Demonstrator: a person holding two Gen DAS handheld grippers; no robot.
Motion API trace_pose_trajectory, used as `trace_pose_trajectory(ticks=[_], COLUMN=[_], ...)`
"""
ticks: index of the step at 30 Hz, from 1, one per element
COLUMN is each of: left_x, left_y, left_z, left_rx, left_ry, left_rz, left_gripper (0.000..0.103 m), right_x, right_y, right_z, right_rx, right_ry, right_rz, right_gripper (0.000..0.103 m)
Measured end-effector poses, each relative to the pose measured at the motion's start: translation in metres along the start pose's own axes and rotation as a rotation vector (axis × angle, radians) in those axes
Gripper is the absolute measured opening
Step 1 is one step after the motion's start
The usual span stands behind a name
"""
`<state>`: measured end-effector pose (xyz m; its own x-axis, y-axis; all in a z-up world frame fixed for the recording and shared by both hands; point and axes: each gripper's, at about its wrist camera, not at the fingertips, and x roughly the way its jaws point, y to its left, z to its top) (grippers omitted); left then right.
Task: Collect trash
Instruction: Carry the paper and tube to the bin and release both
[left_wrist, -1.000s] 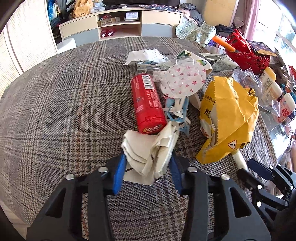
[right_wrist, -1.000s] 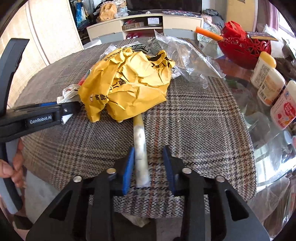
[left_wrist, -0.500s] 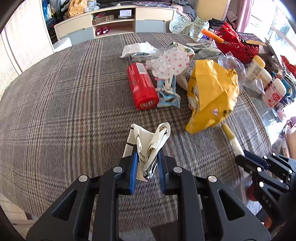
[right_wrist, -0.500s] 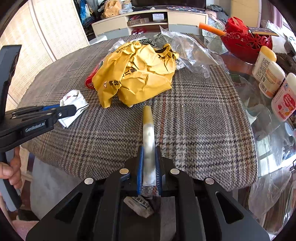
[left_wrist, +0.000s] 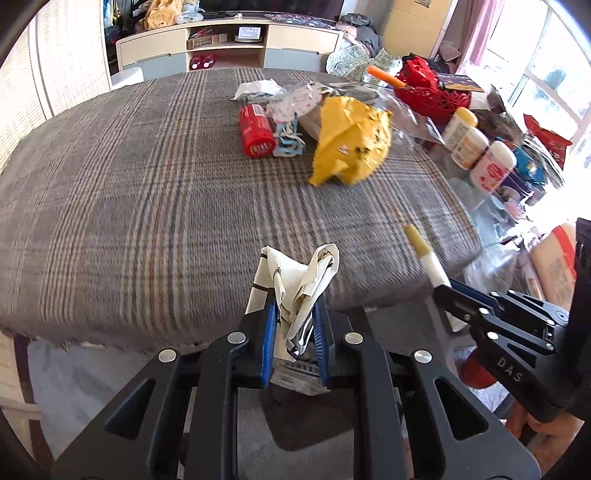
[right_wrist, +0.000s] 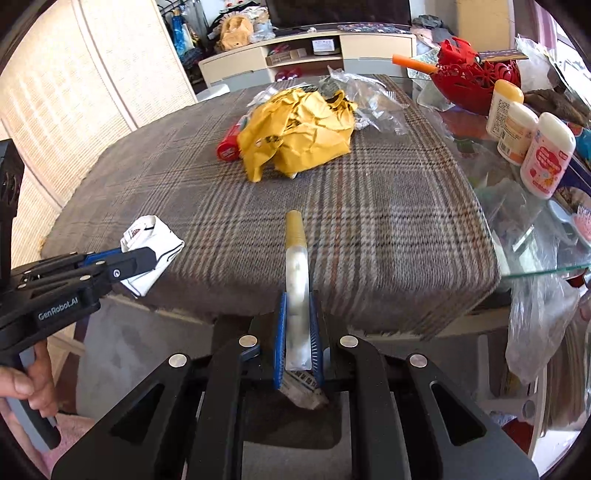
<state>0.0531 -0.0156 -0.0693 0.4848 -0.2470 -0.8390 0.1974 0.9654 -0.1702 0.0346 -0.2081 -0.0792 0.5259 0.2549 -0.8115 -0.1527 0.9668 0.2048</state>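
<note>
A: Item one, the left gripper (left_wrist: 293, 325)?
B: Jaws have just closed tight on a crumpled white wrapper (left_wrist: 299, 280), held at the near edge of the plaid-covered table (left_wrist: 147, 184), partly past it.

A: Item two, the right gripper (right_wrist: 297, 332)?
B: Jaws likewise just closed, pinching a slim clear tube with a yellow cap (right_wrist: 295, 258); the cap end points over the table's near edge.

A: Trash on the table?
B: A crumpled yellow bag (left_wrist: 351, 140) toward the far right; beside it a red can (left_wrist: 256, 130) lying on its side, a blue-and-white scrap (left_wrist: 290, 142) between them, clear plastic (right_wrist: 369, 99) behind.

A: Off the cloth?
B: Three bottles (right_wrist: 532, 144) and a red basket (right_wrist: 476, 83) on glass along the right edge.
</note>
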Motion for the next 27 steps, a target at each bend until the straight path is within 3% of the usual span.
trace_pose_trajectory(ticks=[9,21,27], left_x=[-0.005,0.061,0.089], left_y=[-0.01,-0.008,-0.008], left_z=[-0.064,-0.107,-0.112], left_rx=[-0.035,-0.078,-0.07], left_ry=[0.025,0.162,0.206], left_rz=[-0.064,-0.093,-0.095], left_gripper=[0.017,0.017,0.018], right_x=[0.004,0.055,0.076], right_y=[0.006,0.006,0.0], right_z=[-0.056,-0.099,-0.106], right_rx=[0.029,0.073,0.077], right_ry=[0.066,0.193,0.249], right_rz=[0.046,0.04,0.029], right_gripper=[0.014,0.014,0.014])
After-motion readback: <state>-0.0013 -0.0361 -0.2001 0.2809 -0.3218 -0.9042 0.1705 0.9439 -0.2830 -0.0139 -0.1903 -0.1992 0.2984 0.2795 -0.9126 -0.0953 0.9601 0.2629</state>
